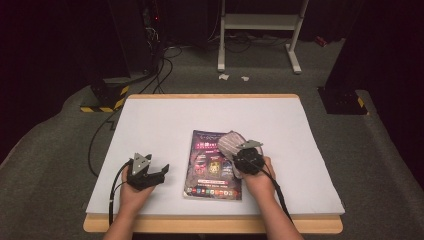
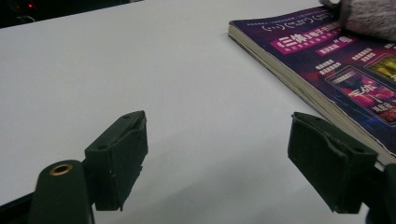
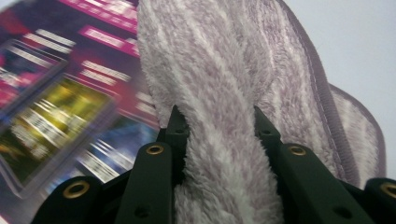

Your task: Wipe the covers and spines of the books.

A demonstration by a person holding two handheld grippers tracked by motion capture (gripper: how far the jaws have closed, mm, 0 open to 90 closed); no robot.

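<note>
Cloth, fuzzy, pale purple-grey, bunching between the pads of the right gripper, jaws pinching in on it from both sides, partly closed around the thick fold. Lying partly over the top right corner of the book, spilling past the book's right edge onto the tabletop. In the right gripper view, cloth rising straight up out of the gripper, book cover blurring off to the left. Left gripper sitting well apart from the cloth, left of the book, jaws spread wide, gripping nothing, hovering low over bare tabletop. In the left gripper view, book lying flat beyond the far jaw, cloth peeking in at the top right corner. Counting: one cloth, one book, two grippers, one tabletop.
</note>
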